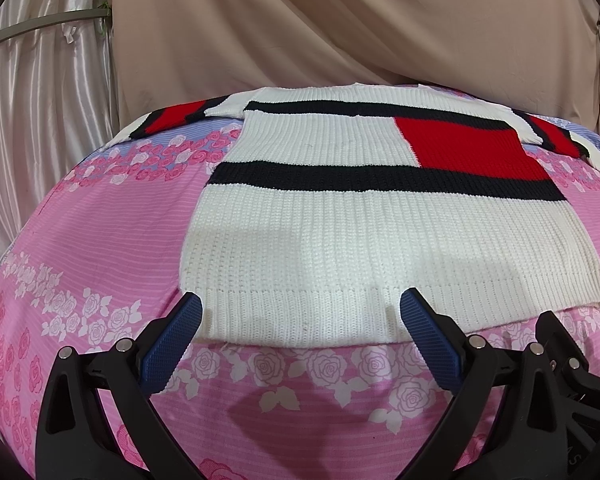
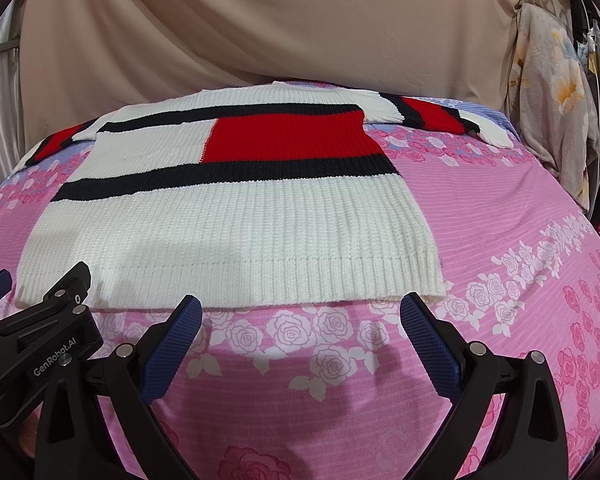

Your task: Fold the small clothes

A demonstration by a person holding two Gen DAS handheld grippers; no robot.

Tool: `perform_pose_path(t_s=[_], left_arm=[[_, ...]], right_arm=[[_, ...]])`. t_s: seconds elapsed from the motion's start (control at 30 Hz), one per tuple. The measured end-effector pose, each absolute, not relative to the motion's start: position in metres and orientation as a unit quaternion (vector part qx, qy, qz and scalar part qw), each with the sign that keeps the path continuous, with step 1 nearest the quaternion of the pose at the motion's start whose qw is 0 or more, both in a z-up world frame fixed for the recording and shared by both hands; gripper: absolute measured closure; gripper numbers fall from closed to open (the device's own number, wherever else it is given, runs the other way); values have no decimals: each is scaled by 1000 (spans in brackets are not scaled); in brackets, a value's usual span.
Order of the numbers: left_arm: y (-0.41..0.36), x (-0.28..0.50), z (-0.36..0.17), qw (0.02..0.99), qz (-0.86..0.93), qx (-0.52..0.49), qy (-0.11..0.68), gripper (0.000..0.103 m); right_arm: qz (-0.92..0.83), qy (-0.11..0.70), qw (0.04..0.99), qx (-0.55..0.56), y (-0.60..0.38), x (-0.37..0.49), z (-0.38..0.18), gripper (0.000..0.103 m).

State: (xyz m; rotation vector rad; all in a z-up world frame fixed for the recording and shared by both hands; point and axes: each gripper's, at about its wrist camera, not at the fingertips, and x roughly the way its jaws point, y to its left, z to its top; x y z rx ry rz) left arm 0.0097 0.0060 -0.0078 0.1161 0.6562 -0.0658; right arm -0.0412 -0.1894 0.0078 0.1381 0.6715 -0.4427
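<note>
Both tongs are held wide and empty: left tongs [image 1: 300, 316] over the hem at 6 o'clock, right tongs [image 2: 300, 314] just short of it. Spread flat on the pink floral bed [image 2: 500, 248], a knitted sweater [image 1: 340, 220] is seen, sleeves toward 10 and 2 o'clock.

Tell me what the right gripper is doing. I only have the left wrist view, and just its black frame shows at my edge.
Observer: The right gripper is open, fingertips just short of the sweater hem, over the pink bedsheet.
Operator: Where's the hem's right corner from there?
Observer: The corner lies flat, slightly outside the gripper's right finger.
Operator: Anything beyond that side?
Observer: Hanging clothes past the bedsheet's edge, apart from the sweater.
</note>
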Motion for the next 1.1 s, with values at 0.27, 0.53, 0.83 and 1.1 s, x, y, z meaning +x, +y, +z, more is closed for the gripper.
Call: perform_pose_path(t_s=[0.27, 0.53, 0.83, 1.1], left_arm=[[6, 10, -8, 945, -32, 57, 322, 6], [6, 10, -8, 944, -33, 56, 322, 6], [35, 11, -7, 932, -93, -24, 349, 5], [55, 20, 15, 941, -116, -16, 317, 5]], right_arm=[[-216, 327, 918, 67, -189, -41, 8, 5], [-194, 333, 919, 86, -196, -42, 6, 5], [-198, 274, 930, 144, -363, -23, 53, 6], [-321, 288, 862, 267, -613, 49, 51, 11]])
